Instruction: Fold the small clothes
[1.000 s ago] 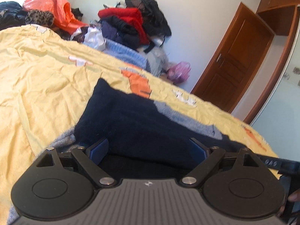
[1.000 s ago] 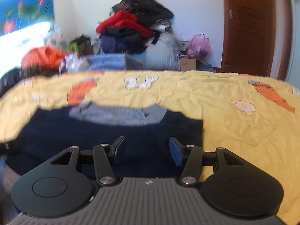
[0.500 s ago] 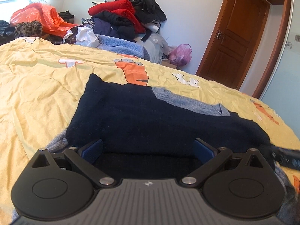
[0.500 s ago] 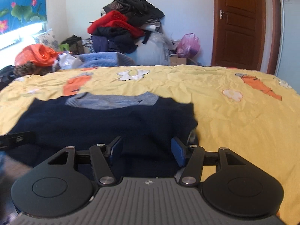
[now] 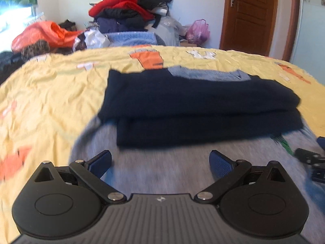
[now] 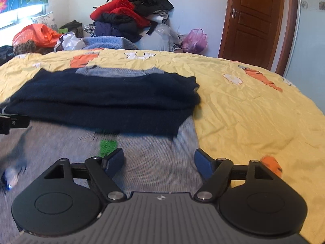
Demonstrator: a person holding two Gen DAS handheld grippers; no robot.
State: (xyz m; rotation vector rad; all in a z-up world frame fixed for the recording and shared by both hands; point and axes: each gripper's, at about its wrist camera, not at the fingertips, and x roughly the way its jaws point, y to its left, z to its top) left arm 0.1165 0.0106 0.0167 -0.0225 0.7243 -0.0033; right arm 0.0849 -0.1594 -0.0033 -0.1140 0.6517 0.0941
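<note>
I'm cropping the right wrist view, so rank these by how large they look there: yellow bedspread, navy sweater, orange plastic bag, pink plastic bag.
1. yellow bedspread
2. navy sweater
3. orange plastic bag
4. pink plastic bag

The two bags lie far back and look close in size, so their order is unsure.

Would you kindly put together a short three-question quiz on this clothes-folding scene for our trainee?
1. True or false: the left gripper is shut on the navy garment.
2. What does the folded navy garment lie partly on: A) a grey garment, B) a pillow, C) bare floor?
3. What colour is the bedspread?

Key:
1. False; its fingers stand wide apart with nothing between them.
2. A.
3. Yellow, with orange and white patches.
</note>
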